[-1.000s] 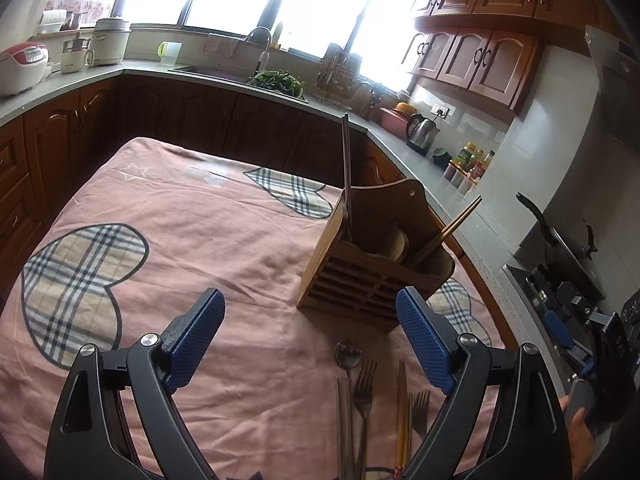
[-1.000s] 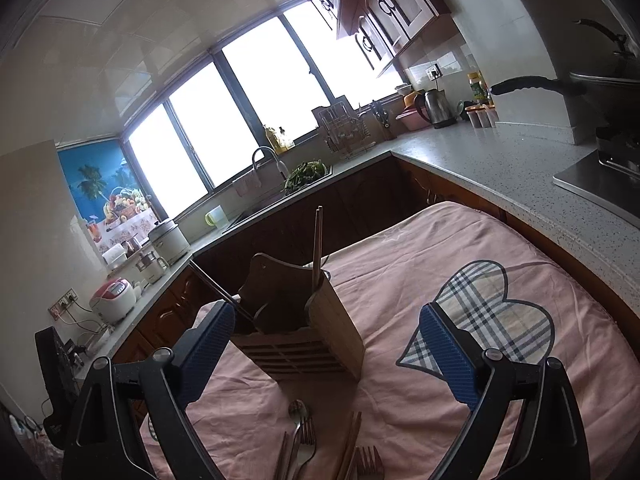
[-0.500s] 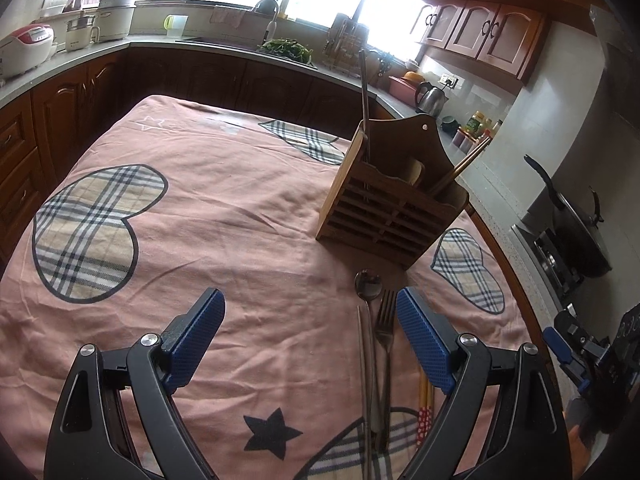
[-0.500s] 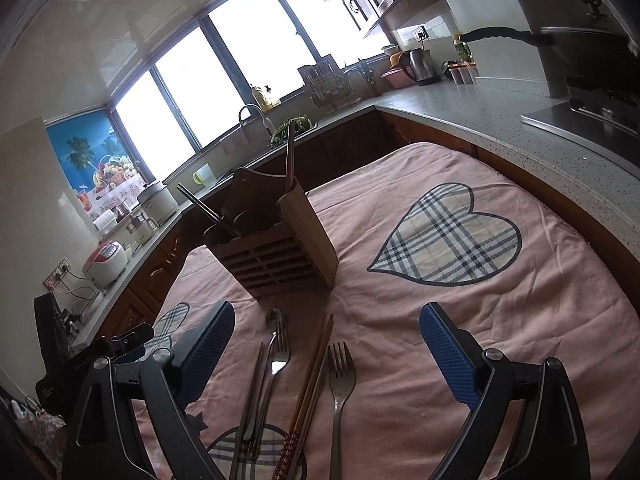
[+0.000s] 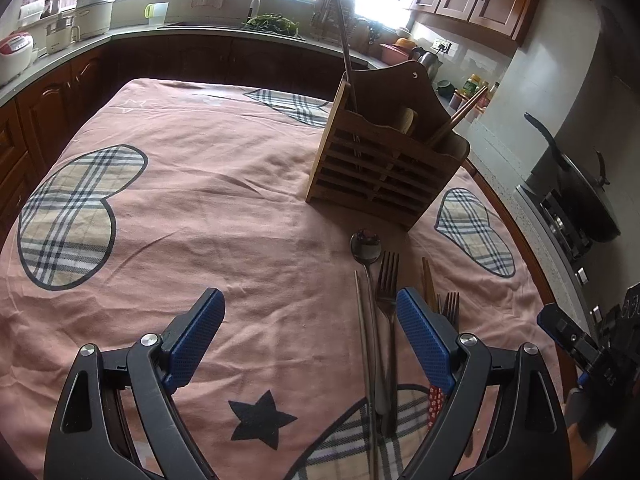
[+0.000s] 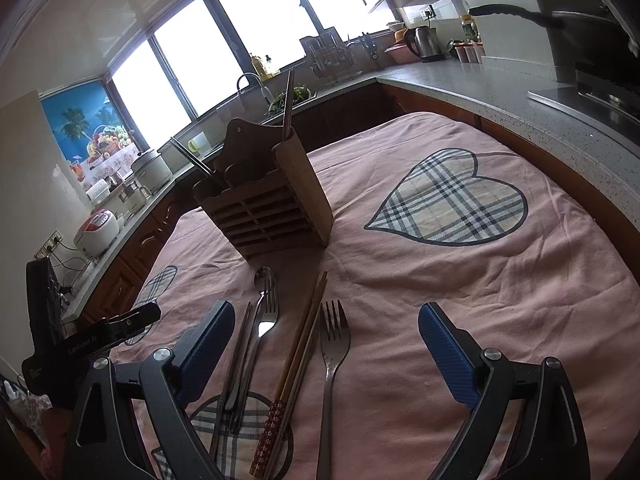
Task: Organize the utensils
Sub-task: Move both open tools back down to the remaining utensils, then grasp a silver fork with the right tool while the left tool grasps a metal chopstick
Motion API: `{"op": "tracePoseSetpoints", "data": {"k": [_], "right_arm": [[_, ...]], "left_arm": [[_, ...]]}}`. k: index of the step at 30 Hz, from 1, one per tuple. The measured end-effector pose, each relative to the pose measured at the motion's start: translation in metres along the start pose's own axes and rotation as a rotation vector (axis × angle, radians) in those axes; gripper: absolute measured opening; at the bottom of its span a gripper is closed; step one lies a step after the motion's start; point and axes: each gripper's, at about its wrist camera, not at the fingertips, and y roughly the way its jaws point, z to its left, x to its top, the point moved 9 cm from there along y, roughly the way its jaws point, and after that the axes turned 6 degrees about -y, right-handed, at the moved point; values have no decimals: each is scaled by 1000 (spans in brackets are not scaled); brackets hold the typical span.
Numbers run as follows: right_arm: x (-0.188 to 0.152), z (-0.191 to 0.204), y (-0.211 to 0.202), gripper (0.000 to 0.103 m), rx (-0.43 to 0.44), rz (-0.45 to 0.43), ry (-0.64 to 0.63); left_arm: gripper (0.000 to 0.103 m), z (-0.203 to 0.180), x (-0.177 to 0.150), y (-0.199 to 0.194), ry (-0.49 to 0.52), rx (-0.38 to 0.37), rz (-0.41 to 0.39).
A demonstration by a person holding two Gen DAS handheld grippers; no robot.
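Both the left gripper (image 5: 310,334) and the right gripper (image 6: 326,342) are wide open and hold nothing. Between them, a spoon (image 5: 365,249), forks (image 6: 335,346) and chopsticks (image 6: 298,354) lie on the pink cloth (image 5: 224,216). Further behind stands the wooden utensil holder (image 5: 384,168).

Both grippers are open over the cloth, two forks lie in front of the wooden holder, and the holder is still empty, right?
Not empty: the wooden utensil holder already holds metal chopsticks and a wooden pair, as the left wrist view shows. Two forks and both open grippers, left and right, are correct.
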Motion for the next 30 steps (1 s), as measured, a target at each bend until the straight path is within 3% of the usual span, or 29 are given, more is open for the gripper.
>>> {"op": "tracePoseSetpoints", "data": {"k": [6,9,11,13,19,24,27,30], "right_arm": [[-11,1,16,85,-8,55,-21],[-20,0,26,69,-22,102,-36],[-28,0,35,53,-31,142,-51],[-35,1,43,49,-37,179,-69],[-55,3,63,46,-58,268,-132],[-56,6,69,45,-109,275,-236],[-55,8,74,45,-136,272,-292],[-53,6,76,39,-150,267,-311]], "left_arm": [[89,-4,-5,14,21,12,32],[82,-7,-9,24,41,16,56],[79,-10,-11,32,52,20,74],[78,-12,-14,40,66,26,93],[69,-20,-20,66,113,51,153],[60,-30,-23,89,152,61,196],[58,-37,-23,97,216,99,181],[40,-40,-21,101,270,131,165]]}}
